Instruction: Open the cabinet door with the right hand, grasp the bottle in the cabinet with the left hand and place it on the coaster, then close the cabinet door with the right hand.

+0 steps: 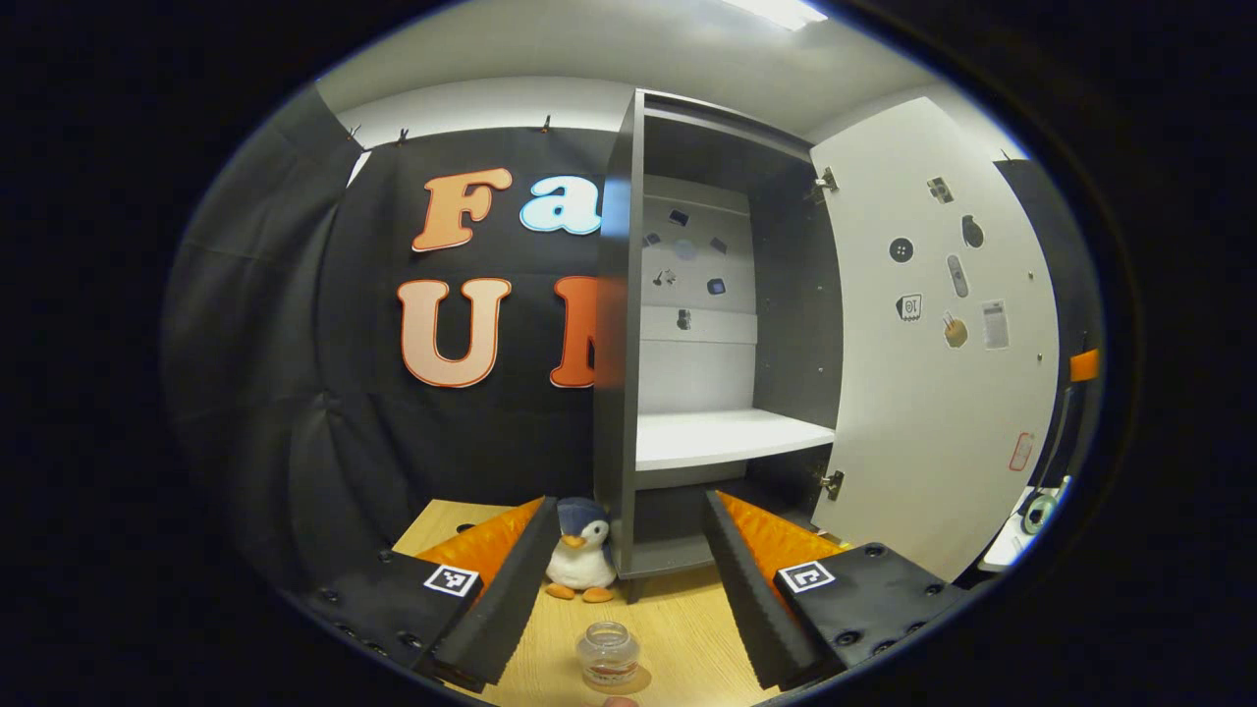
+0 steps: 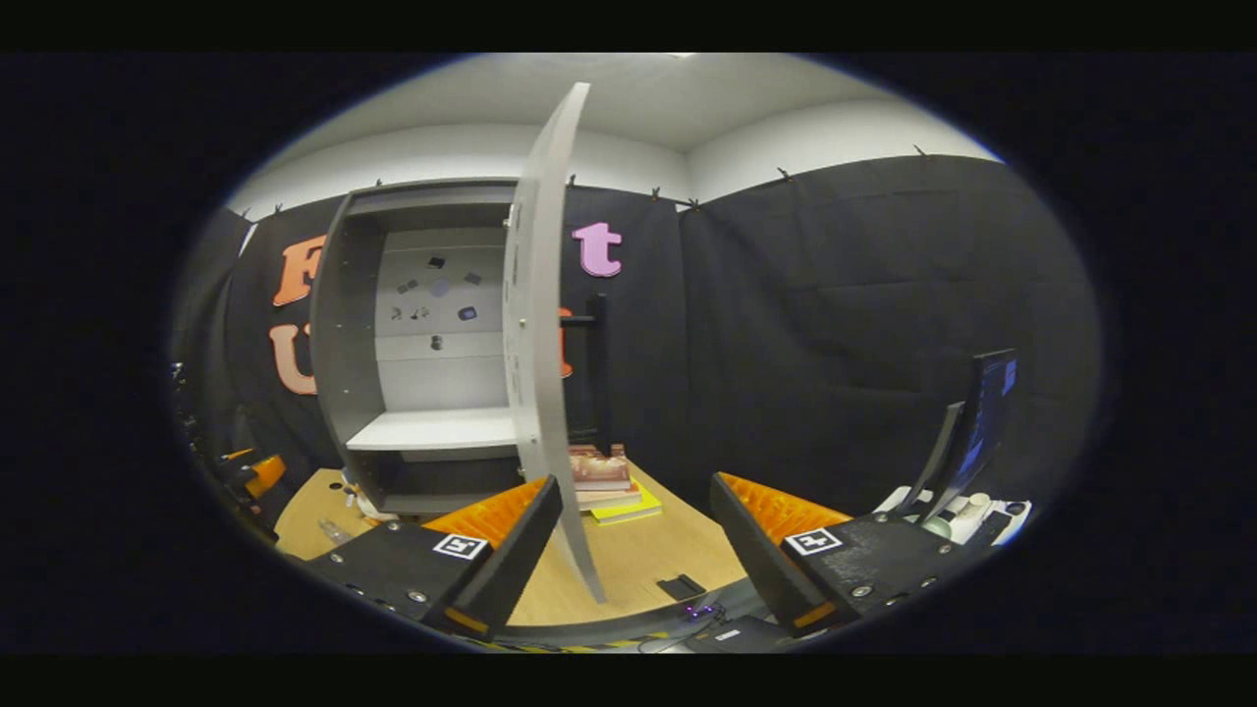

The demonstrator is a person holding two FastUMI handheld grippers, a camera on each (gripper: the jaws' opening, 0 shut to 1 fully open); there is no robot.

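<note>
The grey cabinet (image 1: 617,324) stands open with its white door (image 1: 933,344) swung out to the right. Its white shelf (image 1: 727,437) is bare. A small clear bottle (image 1: 608,656) stands upright on a round brownish coaster (image 1: 638,679) on the wooden table. It sits low between the fingers of my left gripper (image 1: 628,501), which is open and touches nothing. In the right gripper view the door (image 2: 538,344) shows edge-on. Its lower edge hangs between the fingers of my right gripper (image 2: 636,481), close to the left finger. That gripper is open.
A penguin plush (image 1: 581,560) sits at the cabinet's foot. Stacked books (image 2: 614,491) lie behind the door, beside its black bar handle (image 2: 597,373). A monitor (image 2: 972,422) stands far right. A small black device (image 2: 680,587) lies near the table's front edge.
</note>
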